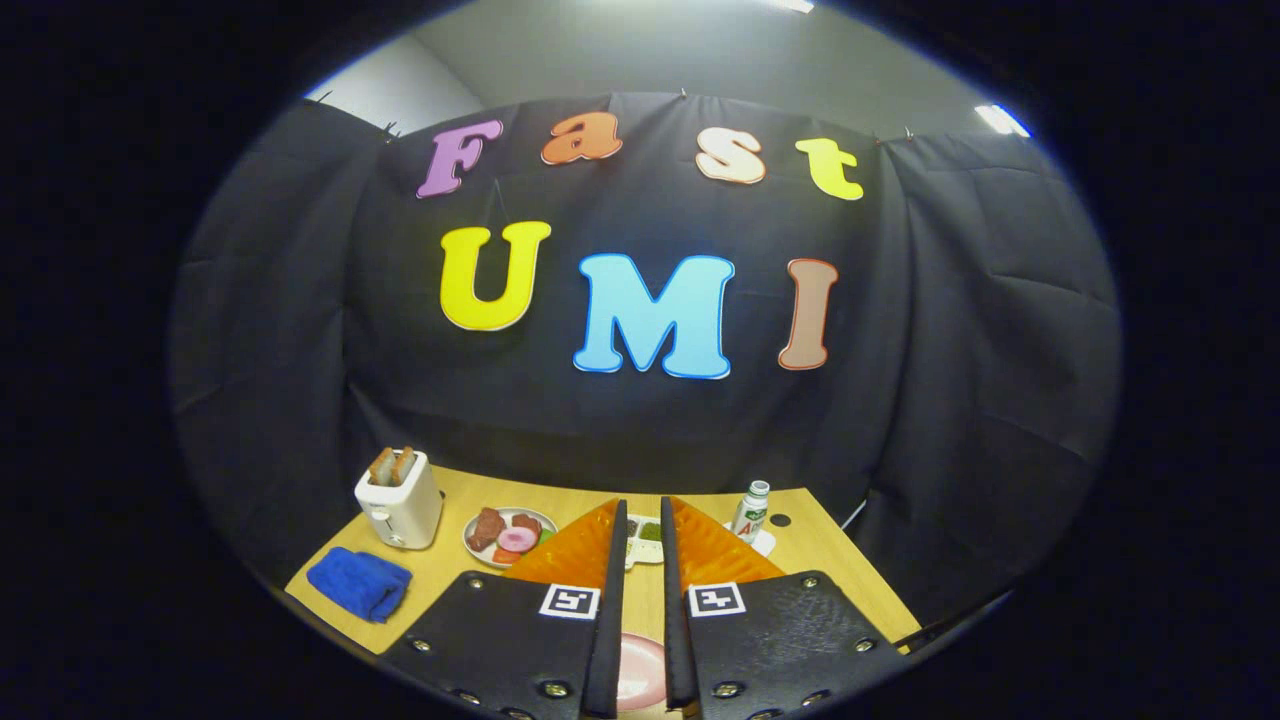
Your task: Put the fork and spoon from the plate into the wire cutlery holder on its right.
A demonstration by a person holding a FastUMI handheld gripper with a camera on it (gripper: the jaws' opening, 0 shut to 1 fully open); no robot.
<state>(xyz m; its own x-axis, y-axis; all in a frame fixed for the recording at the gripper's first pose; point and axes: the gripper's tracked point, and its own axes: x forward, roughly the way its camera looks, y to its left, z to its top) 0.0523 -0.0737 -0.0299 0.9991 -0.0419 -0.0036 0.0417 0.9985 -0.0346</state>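
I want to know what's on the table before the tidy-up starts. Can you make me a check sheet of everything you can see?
Surface: wooden table, mostly bare.
Job's things: pink plate partly seen between the fingers; fork, spoon and wire holder cannot be made out.
Clutter: white toaster holding toast, blue cloth, plate of toy food with a pink donut, small tray beyond the fingertips, white bottle.
Grippers: hand-held gripper, fingers a narrow gap apart, holding nothing.
Cables: a thin one may hang off the table's far right edge, hard to tell.
Surroundings: black cloth wall, ceiling lights.
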